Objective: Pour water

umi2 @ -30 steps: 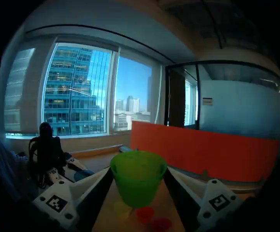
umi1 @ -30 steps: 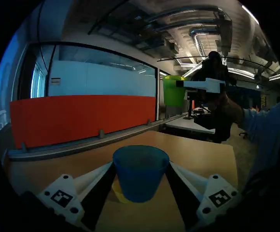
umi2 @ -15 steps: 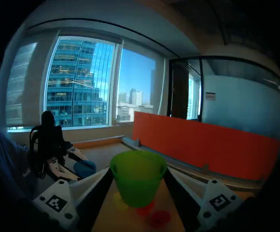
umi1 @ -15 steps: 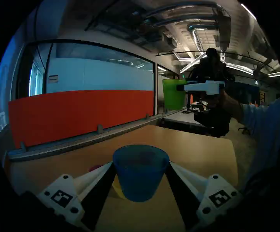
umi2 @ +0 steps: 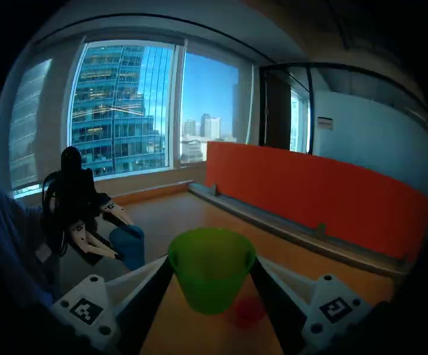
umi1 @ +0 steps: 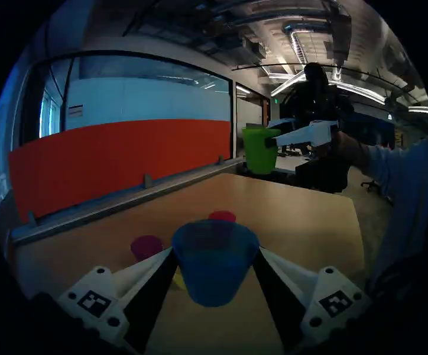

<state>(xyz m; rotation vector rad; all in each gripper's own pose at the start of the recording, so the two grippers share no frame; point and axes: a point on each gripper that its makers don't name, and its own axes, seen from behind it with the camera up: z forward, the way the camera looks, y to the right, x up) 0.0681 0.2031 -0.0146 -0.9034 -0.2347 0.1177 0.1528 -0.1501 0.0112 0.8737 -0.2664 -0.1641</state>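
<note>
My left gripper (umi1: 215, 266) is shut on a blue cup (umi1: 215, 260), held upright above the wooden table (umi1: 297, 225). My right gripper (umi2: 212, 272) is shut on a green cup (umi2: 211, 267), also upright. From the left gripper view the green cup (umi1: 258, 149) hangs farther off on the right gripper (umi1: 270, 142) over the table's far edge, held by a hand in a light blue sleeve (umi1: 403, 177). The right gripper view has the blue cup (umi2: 127, 245) in the left gripper (umi2: 119, 236) at the left. I cannot see water in either cup.
Small cups stand on the table: a red one (umi1: 221, 216), a magenta one (umi1: 146, 245) and a yellow one (umi1: 179, 278) partly behind the blue cup. A red cup (umi2: 248, 309) sits below the green cup. An orange partition (umi1: 119, 160) runs along the table's far side.
Both views have tilted down, showing more of the table and the small cups. In the left gripper view the green cup and right gripper have dropped lower. Both grips are unchanged.
</note>
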